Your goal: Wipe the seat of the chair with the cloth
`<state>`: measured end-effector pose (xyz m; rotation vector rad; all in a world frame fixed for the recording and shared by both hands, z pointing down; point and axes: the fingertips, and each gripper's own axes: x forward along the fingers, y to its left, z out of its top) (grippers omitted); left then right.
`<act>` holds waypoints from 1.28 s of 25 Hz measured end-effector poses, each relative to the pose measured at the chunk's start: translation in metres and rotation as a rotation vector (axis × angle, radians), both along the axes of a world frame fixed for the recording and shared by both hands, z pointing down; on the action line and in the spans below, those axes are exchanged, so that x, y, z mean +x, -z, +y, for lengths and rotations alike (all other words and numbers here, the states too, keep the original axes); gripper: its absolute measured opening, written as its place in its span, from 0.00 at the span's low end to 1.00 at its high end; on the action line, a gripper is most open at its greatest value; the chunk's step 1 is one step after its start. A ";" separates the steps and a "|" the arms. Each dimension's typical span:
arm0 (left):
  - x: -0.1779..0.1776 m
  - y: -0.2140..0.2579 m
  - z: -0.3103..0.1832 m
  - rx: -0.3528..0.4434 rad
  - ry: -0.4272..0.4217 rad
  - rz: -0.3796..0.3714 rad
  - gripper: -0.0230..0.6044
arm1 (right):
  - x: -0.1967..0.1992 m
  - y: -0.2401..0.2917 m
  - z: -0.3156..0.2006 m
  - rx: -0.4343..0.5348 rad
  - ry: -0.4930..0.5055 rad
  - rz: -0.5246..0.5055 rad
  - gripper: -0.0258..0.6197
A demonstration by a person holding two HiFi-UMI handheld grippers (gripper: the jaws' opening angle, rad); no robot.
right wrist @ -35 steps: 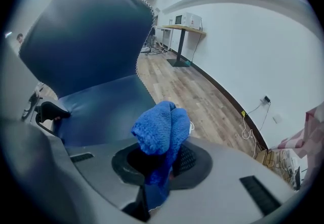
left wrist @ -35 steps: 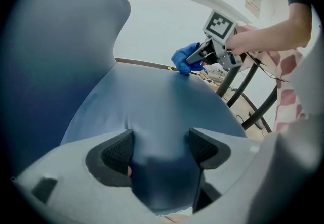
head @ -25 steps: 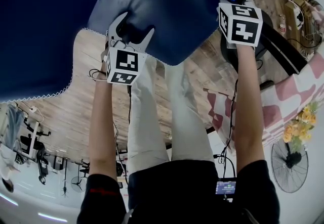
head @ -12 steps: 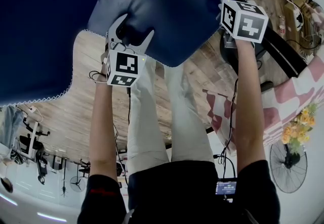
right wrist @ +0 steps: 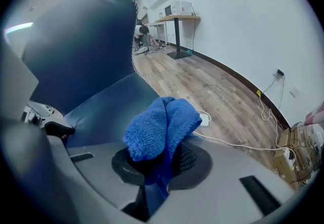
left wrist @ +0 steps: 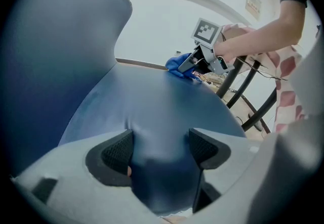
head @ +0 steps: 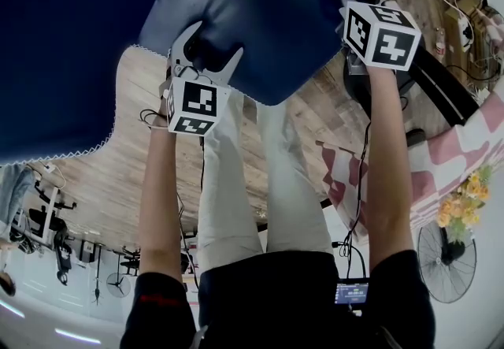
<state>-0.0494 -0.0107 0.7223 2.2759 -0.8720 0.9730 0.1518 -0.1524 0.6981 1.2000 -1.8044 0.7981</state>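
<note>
One cloth [right wrist: 161, 129]: blue, bunched | seat [head: 260, 16]: dark blue, smooth

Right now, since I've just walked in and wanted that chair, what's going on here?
A person is cleaning the dark blue chair with a hand-held gripper in each hand. The left hand-held gripper is clamped on the front edge of the chair seat, steadying it. The right hand-held gripper holds a bunched blue cloth at the seat's far edge, seemingly against it.
</note>
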 end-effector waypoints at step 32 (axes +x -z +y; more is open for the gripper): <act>-0.001 0.001 -0.001 0.017 0.008 0.024 0.59 | -0.179 0.006 -0.014 0.036 0.364 -0.134 0.10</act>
